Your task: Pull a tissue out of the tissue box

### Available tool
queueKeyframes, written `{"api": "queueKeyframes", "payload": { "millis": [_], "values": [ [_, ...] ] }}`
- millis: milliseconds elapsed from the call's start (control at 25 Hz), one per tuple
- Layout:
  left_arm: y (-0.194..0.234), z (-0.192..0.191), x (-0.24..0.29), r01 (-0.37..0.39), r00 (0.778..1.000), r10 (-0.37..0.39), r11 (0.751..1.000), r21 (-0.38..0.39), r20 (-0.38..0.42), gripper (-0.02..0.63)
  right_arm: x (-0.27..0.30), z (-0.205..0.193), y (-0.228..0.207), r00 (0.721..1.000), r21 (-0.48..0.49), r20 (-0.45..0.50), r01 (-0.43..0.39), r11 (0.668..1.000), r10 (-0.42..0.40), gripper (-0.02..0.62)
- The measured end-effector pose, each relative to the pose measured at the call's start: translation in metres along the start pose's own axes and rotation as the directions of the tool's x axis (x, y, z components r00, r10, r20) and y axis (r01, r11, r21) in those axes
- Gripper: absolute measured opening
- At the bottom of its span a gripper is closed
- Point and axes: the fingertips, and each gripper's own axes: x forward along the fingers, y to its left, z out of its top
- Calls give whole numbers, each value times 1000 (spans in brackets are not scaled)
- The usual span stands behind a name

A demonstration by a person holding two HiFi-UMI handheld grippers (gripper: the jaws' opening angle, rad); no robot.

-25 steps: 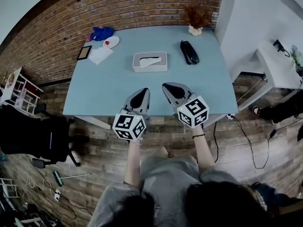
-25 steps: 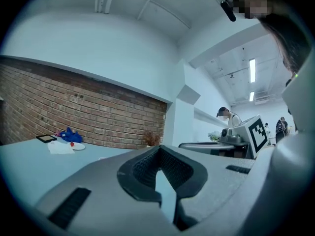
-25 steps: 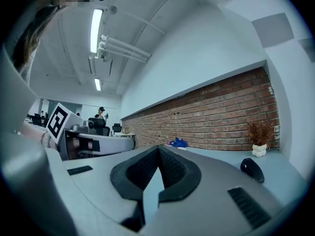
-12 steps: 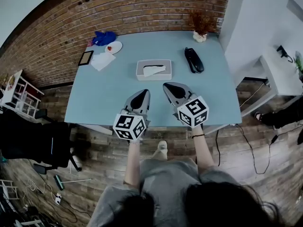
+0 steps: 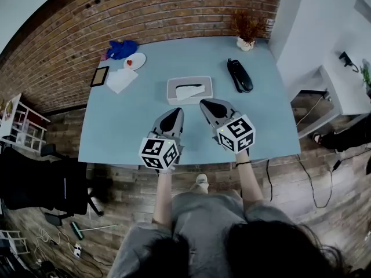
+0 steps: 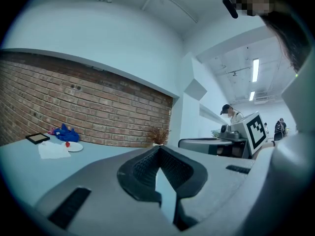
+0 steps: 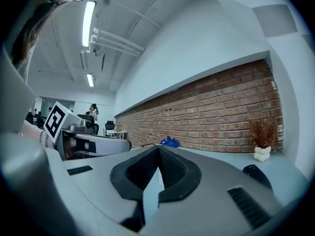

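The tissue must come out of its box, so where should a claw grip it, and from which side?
Grip the tissue by its loose white flap, where it pokes out of the top of the box, coming from above. It lies low and nearly flat, so a sideways approach would probably hit the box.

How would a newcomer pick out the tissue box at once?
Find the blue table before the brick wall. Near its middle sits the tissue box. Unlike the flat paper at left and the black object at right, it is a white box with a slotted top.
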Motion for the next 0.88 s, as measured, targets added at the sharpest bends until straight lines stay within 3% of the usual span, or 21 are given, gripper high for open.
{"api": "queueKeyframes", "payload": {
  "millis": [360,560,720,880],
  "values": [
    [26,-7,28,58,997,-59,998,-33,-40,3,26,-9,-23,995,-36,-79,62,997,-65,-2],
    [27,-29,41,95,990,-99,995,-42,-104,3,32,-27,-34,988,-55,-127,85,995,-92,-2],
    [36,-41,49,76,988,-85,994,-74,-128,3,41,-39,-47,978,-72,-173,105,992,-116,-2],
    [44,-50,58,57,987,-71,993,-99,-147,3,56,-53,-57,964,-153,-246,65,986,-102,-2]
  ]
}}
